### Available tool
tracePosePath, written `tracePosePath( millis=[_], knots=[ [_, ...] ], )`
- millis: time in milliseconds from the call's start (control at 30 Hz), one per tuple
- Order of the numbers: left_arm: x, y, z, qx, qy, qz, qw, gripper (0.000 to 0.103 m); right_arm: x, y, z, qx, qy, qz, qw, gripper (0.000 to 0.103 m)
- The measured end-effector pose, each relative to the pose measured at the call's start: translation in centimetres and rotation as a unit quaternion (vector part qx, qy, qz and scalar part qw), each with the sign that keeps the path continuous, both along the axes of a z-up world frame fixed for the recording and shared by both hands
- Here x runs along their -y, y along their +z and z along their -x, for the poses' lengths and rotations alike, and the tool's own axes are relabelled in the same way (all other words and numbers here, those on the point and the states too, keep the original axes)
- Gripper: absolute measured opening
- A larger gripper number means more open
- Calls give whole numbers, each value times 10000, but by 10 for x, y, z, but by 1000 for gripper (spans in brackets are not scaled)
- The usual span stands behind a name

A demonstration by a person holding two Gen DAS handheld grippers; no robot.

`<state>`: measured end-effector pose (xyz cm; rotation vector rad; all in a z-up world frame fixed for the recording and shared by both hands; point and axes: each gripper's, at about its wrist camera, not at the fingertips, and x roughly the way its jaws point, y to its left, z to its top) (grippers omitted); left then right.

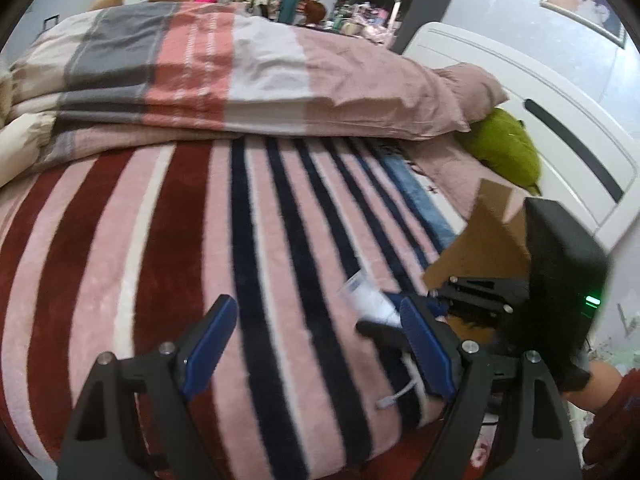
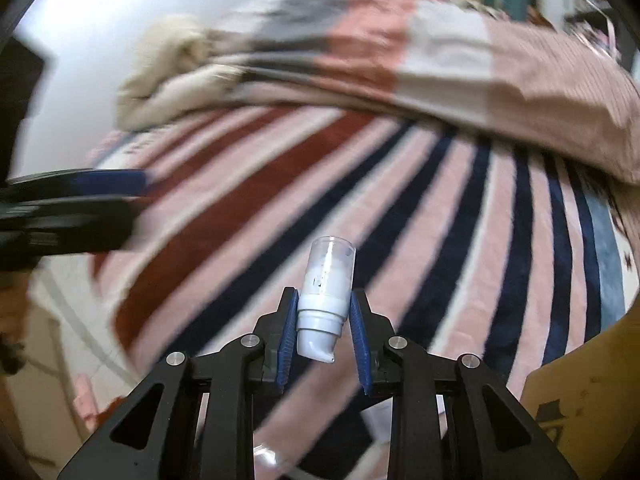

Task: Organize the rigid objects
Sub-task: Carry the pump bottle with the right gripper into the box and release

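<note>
My right gripper [image 2: 323,322] is shut on a small white pump bottle [image 2: 326,288] with a clear end, held above the striped blanket [image 2: 280,184]. In the left wrist view the same bottle [image 1: 366,298] shows at the right gripper's tip, just beyond my left gripper's right finger. My left gripper [image 1: 316,332] is open and empty over the blanket [image 1: 180,220]. It also shows at the left edge of the right wrist view [image 2: 80,192]. A brown cardboard box [image 1: 484,240] stands at the right, with its corner in the right wrist view [image 2: 580,392].
A folded plaid quilt [image 1: 224,68] lies across the far side of the bed. A pink pillow [image 1: 440,96] and a green plush [image 1: 508,148] lie by the white headboard [image 1: 560,128]. A white cable [image 1: 396,396] lies on the blanket near my left gripper. Shelves stand behind.
</note>
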<state>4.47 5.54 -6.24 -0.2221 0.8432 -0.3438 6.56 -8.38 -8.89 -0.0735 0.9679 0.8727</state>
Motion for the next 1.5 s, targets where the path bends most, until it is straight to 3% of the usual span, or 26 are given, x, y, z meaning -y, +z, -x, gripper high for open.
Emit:
tracePosePath(
  millis=[67,133,200,367,567,700,1000,1167,1233,1300,1433,1500],
  knots=[
    [10,7,1,58,-100,26,9999,81,3,23,13,71,242,-227,9994,22],
    [21,15,1,118,-237,80,9996,74,6,41,23,224,379,-340,9985,22],
    [31,21,0,102,-483,371,9981,57,12,55,31,368,469,-438,9973,21],
    [67,44,-6,206,-889,594,9941,36,42,80,35,668,365,-538,9957,21],
    [125,69,-19,358,-1275,358,9905,36,95,93,25,775,-71,-669,9947,21],
    [166,77,-35,228,-1575,277,9869,36,133,98,16,838,-379,-601,9939,21],
    [250,59,-70,-354,-1981,-227,9793,35,207,77,-13,78,-946,-135,9954,21],
    [265,47,-78,-506,-2012,-391,9775,35,218,56,-21,-187,-1035,120,9944,21],
    [264,46,-76,-455,-1954,-549,9781,45,218,52,-21,-176,-1032,188,9943,22],
    [259,49,-73,-351,-1887,-586,9797,66,218,48,-20,-244,-1011,196,9944,22],
    [241,60,-67,-121,-1746,-674,9822,70,213,43,-19,-305,-975,287,9944,33],
    [225,68,-63,-7,-1627,-679,9843,71,212,46,-20,-275,-1009,294,9941,33]
  ],
)
